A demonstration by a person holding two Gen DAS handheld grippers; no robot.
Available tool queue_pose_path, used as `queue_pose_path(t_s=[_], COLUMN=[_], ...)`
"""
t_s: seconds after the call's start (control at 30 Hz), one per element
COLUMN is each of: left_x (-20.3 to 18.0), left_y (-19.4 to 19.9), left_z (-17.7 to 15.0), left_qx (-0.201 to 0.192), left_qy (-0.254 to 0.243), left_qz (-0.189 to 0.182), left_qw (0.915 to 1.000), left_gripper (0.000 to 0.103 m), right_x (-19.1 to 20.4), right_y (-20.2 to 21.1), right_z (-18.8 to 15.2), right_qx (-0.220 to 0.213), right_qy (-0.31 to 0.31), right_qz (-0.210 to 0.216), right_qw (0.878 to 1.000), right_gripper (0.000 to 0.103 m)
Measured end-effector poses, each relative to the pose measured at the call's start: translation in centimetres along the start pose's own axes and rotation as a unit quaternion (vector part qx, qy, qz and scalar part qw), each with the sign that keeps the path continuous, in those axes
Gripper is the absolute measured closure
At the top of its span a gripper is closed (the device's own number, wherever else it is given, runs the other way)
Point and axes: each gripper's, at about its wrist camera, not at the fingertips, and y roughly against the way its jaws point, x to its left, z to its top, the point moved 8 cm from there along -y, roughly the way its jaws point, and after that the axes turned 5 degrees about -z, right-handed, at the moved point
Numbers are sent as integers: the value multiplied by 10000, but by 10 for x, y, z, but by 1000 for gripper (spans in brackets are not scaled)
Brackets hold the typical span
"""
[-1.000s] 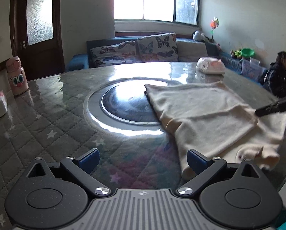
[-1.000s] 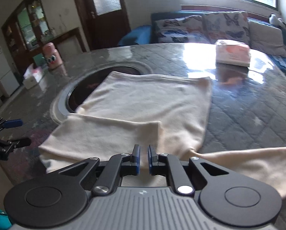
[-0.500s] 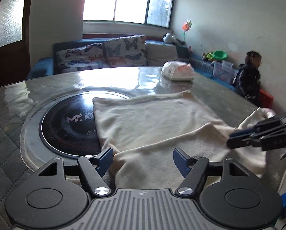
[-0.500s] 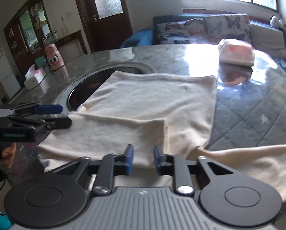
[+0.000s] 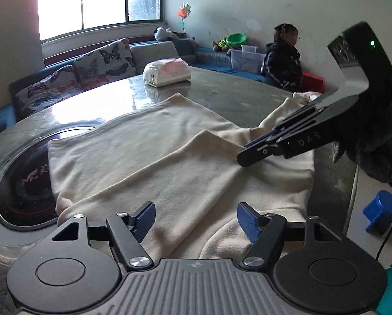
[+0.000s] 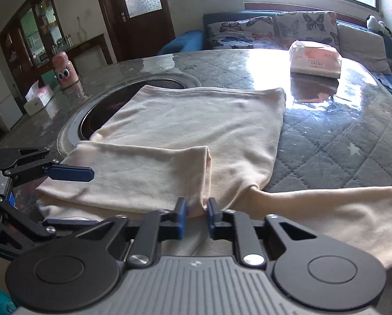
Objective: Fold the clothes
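A cream garment (image 6: 196, 120) lies spread on a round quilted tabletop (image 6: 340, 141), its far edge draped over the dark glass hob (image 6: 104, 110) set into the tabletop's middle. One sleeve is folded across the body of the garment on the side away from the hob, and the other sleeve (image 6: 327, 204) trails off toward the tabletop's rim.

The left gripper (image 5: 194, 221) hovers low over the garment's near edge, its blue-padded fingers (image 5: 143, 218) spread wide apart with cloth beneath them but nothing between them. The right gripper (image 6: 196, 216) sits at the folded sleeve's corner, its jaws drawn close with a narrow gap; a bit of cream cloth seems to show in that gap, though whether the pads actually pinch it is hard to tell from here.

Beyond the garment from the hob, a packet of tissues (image 6: 315, 59) rests on the glossy tabletop. On the other side of the hob, a pink cartoon-faced bottle (image 6: 64, 72) stands near the tabletop's rim. Behind the tissues a blue sofa (image 6: 190, 42) carries butterfly-print cushions (image 6: 306, 26) under a bright window. A person in a dark jacket (image 5: 282, 60) sits by the wall beyond the tabletop.
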Motion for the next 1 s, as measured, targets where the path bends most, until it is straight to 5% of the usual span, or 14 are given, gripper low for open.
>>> queue_pose_path(t_s=[0.23,0.6,0.77,1.0], left_x=[3,-14,-6,-5], left_y=[-1,-2,-5,16], left_z=[-1,-3,2,6], left_qx=[-25,-17,-24,-164], left_qy=[-19,-687,-508,-273], left_qz=[-46,40,-85,-412], left_qw=[10000,9976,9987,9986], left_gripper=[69,67,96,99], right_x=[1,-3,-1,4], right_y=[10,1,10,33], right_z=[6,2,4,5], right_qx=[-102,51,-63,-224], right_qy=[-3,-222,-233,-159], right_qz=[27,88,106,110], right_qw=[9999,9997,9997,9996], right_gripper=[98,89,99,99])
